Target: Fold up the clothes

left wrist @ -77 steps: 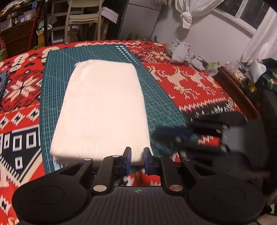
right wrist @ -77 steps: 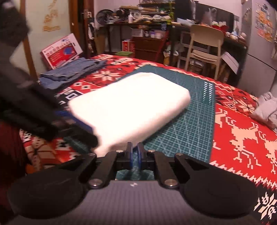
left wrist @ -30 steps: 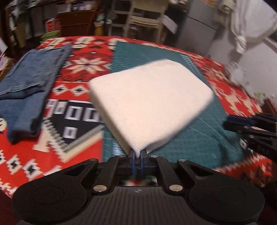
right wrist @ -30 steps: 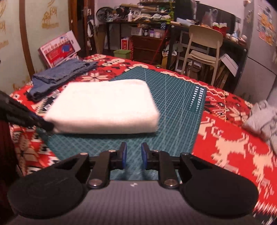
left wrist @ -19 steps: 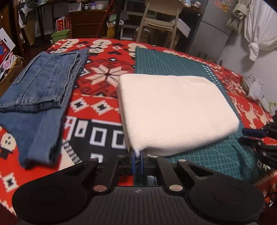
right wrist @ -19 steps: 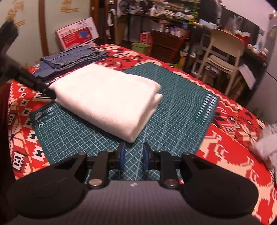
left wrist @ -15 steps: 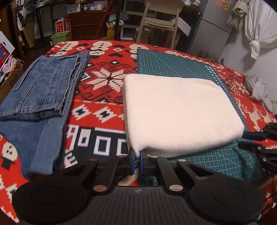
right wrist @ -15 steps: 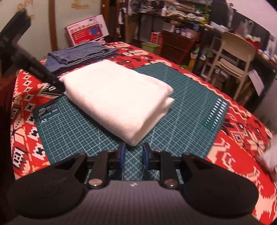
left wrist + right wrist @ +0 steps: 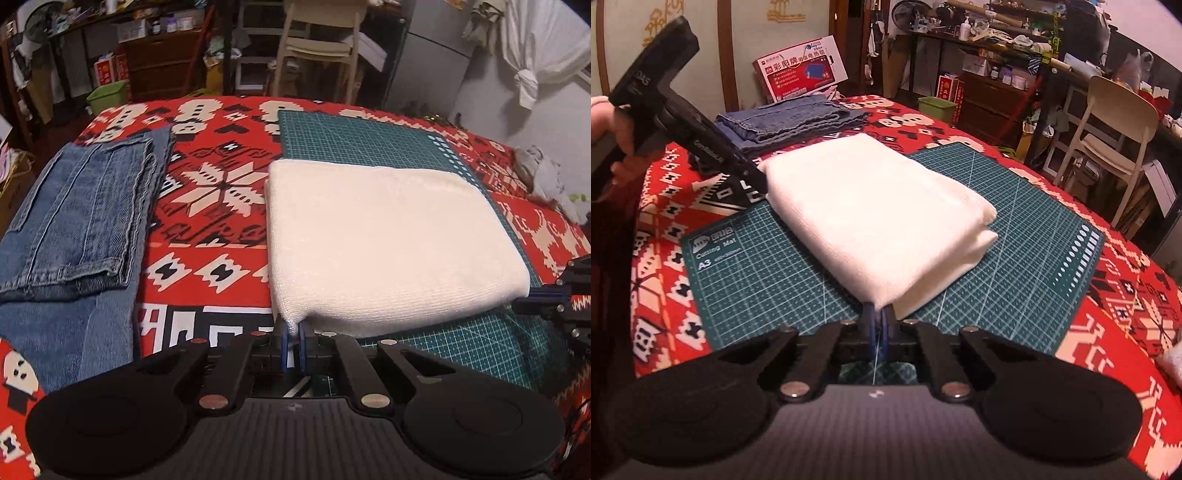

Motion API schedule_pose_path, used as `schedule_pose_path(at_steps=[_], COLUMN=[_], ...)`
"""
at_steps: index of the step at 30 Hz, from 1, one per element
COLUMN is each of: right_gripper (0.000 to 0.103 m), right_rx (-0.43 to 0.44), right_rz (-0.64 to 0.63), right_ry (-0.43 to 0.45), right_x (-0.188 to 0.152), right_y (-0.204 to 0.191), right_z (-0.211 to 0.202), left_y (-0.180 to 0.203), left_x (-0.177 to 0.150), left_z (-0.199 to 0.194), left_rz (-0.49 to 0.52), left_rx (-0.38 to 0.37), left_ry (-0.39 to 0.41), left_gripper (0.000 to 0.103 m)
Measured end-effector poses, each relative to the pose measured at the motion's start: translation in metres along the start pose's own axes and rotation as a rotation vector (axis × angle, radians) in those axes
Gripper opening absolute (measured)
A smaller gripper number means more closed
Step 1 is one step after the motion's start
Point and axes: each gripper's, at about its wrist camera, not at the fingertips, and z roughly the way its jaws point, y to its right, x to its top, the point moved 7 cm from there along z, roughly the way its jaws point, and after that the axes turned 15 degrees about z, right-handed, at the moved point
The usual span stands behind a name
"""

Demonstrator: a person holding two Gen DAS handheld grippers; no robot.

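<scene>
Left wrist view: both of your claws pinch near corners of the folded white cloth (image 9: 388, 236).

Your left claw (image 9: 293, 345) is nearly closed on the cloth's near left corner; your right claw (image 9: 877, 325) is closed the same way on the other near corner. The cloth lies mostly on the green cutting mat (image 9: 461, 347), its left edge just over the mat's left border onto the red patterned cover (image 9: 210, 236). From the left claw, the cloth's long axis runs rightward toward the right claw (image 9: 546, 301), so both hands sit on one long edge. Folded jeans (image 9: 74, 221) lie left of the mat, apart from the cloth. No containers hold anything here.
</scene>
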Motion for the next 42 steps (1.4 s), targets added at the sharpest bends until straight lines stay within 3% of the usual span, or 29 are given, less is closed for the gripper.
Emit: schedule_pose_path(at_steps=[14, 19, 23, 29, 35, 42], right_gripper=[0.001, 0.002, 0.003, 0.008, 0.008, 0.008], right_rx=[-0.087, -0.138, -0.203, -0.240, -0.165, -0.105], right_rz=[0.142, 0.153, 0.184, 0.234, 0.221, 0.234], right_ry=[-0.028, -0.019, -0.006, 0.027, 0.050, 0.058], right_x=[-0.053, -0.063, -0.064, -0.059, -0.045, -0.033], right_y=[0.027, 0.025, 0.031, 0.025, -0.023, -0.067], right_z=[-0.066, -0.077, -0.083, -0.102, -0.086, -0.037], left_y=[0.069, 0.075, 0.070, 0.064, 0.093, 0.128], left_x=[-0.005, -0.010, -0.013, -0.022, -0.019, -0.009], left_z=[-0.006, -0.009, -0.014, -0.034, -0.047, -0.012], left_rz=[0.184, 0.194, 0.191, 0.176, 0.214, 0.262], left_rx=[-0.173, -0.169, -0.149, -0.142, -0.279, -0.355], left_ry=[0.036, 0.052, 0.058, 0.076, 0.122, 0.124], left_gripper=[0.005, 0.006, 0.015, 0.014, 0.008, 0.007])
